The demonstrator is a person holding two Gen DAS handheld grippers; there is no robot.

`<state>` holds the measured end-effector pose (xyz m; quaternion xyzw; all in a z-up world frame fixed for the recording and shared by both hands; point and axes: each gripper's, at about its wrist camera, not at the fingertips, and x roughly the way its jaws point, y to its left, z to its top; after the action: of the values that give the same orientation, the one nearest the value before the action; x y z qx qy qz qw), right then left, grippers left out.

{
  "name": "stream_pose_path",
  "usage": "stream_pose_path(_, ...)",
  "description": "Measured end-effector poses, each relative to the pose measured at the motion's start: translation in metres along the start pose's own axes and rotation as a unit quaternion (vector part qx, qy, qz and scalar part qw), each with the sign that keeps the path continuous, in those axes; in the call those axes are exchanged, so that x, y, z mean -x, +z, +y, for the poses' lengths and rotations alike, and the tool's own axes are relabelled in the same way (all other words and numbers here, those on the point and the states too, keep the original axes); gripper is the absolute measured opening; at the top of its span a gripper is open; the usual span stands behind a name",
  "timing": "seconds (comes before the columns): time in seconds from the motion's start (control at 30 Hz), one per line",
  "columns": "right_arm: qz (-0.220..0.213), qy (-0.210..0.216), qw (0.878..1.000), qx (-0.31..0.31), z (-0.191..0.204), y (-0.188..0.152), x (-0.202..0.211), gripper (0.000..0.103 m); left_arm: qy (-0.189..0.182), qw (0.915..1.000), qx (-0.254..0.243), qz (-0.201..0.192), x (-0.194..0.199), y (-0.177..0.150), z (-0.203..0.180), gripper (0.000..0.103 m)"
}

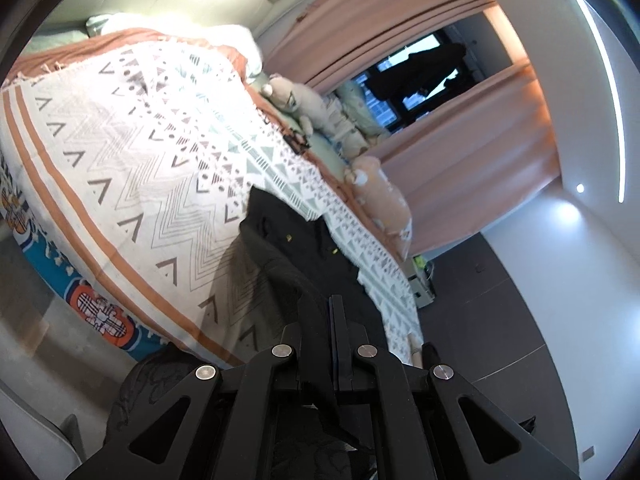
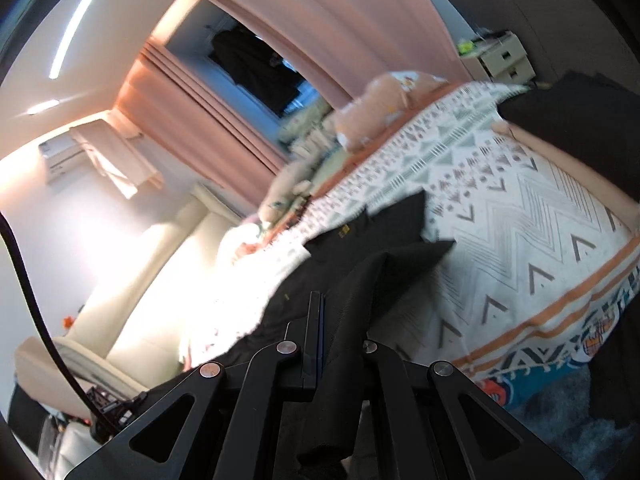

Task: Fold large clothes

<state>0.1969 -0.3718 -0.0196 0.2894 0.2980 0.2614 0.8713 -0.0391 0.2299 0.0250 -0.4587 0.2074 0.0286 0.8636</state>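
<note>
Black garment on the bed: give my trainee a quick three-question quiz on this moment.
1. True or false: both tools are shut on the black garment.
2. What covers the bed: A) plain grey sheet, B) patterned blanket, C) bare mattress?
3. What lies along the bed's edge near the curtains?

Key: 1 true: the left tool and the right tool each pinch fabric. 2 B. 3 plush toys.

Black fabric garment [image 1: 296,240] is spread on the patterned white bedspread [image 1: 132,152] near its foot edge; beige plush toys [image 1: 376,188] are lined along the far edge.
</note>
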Motion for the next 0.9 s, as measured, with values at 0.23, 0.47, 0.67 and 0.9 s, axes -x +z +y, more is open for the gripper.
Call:
stream_pose_path(0.23, -0.031, 0.026, 0.999, 0.021, 0.027, -0.003, 0.021, 0.003, -0.015, 0.9989, -0.021, -0.038, 0.037, -0.002, -0.018, 0.003)
stream_pose_path(0.47, -0.029, 0.002, 0.999, 0.029, 0.024, -0.003, 0.003, 0.003, -0.009, 0.9989, -0.030, -0.034, 0.027, 0.002, -0.016, 0.004)
stream_pose_path(0.67, -0.025, -0.007, 0.999, 0.025, 0.020, 0.017, -0.016, 0.003, -0.006, 0.9990, -0.032, -0.030, 0.003, 0.026, -0.021, 0.004)
stream_pose_path(0.9, -0.029, -0.027, 0.999, 0.026, 0.028, 0.059, -0.059, 0.003, -0.010, 0.9990, -0.030, -0.031, -0.035, 0.067, -0.041, 0.004)
